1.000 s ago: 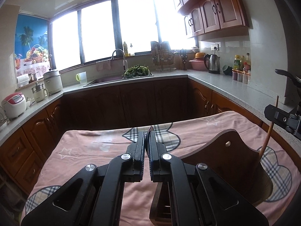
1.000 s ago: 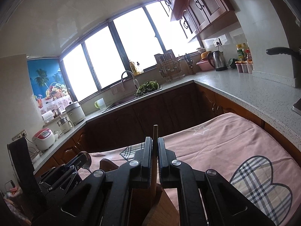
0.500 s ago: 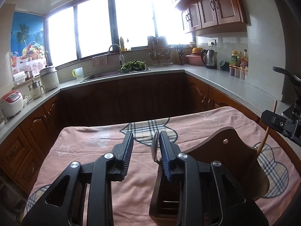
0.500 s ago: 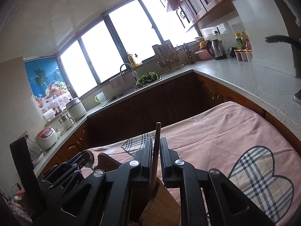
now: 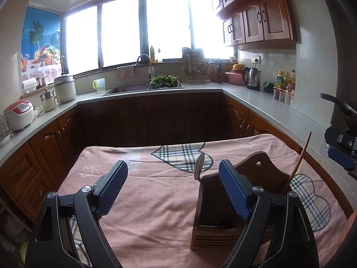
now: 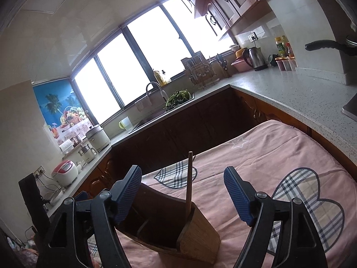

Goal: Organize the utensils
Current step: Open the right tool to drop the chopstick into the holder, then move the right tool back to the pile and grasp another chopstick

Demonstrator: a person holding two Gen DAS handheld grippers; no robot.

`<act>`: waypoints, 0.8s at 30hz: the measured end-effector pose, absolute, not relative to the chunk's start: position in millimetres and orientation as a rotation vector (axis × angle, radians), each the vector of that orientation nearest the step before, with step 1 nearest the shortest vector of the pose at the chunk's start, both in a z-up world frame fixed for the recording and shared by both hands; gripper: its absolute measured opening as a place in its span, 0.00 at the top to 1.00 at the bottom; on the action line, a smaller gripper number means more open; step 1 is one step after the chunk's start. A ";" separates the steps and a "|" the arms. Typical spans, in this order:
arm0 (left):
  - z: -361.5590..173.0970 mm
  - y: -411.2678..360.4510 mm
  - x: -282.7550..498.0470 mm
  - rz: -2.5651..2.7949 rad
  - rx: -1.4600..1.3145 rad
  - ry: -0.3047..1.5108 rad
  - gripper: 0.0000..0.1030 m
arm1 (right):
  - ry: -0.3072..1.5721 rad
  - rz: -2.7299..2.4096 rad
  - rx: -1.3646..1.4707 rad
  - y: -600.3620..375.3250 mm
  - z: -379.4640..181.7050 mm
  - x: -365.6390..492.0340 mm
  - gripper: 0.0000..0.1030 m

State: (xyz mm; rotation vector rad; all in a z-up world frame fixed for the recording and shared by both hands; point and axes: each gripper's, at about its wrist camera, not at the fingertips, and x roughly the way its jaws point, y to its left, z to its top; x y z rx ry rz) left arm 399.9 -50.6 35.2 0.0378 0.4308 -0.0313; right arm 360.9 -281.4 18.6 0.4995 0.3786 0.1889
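The bench (image 5: pixel 156 201), draped in a pink cloth with plaid hearts, carries a wooden utensil holder (image 5: pixel 225 218) standing upright on it. A slip is the main risk from here: both grippers sit close over the holder, so a careless pull-back could clip its rim and tip it, spilling what stands inside. The left gripper (image 5: pixel 173 187) has just been opening and is now released, nothing between its fingers; its right-hand finger sits in front of the holder's near wall. The right gripper (image 6: pixel 183 192) has likewise just spread wide. The wooden chopstick (image 6: pixel 189 183) rises between its fingers, touched by neither. That chopstick leans in the holder's end compartment, and a metal spoon (image 5: pixel 198 166) stands in the compartment at the holder's other end, bowl upward.
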 end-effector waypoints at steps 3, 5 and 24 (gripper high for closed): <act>37.1 -33.2 383.2 -0.035 -0.016 0.453 0.13 | 0.369 0.194 0.501 -284.3 25.0 343.0 0.22; 36.7 -21.9 369.8 -0.040 -0.052 0.468 0.13 | 0.358 0.195 0.496 -285.8 29.0 328.9 0.21; -2.5 14.9 259.9 -0.082 -0.187 0.608 0.12 | 0.436 0.175 0.397 -293.1 9.9 215.0 0.17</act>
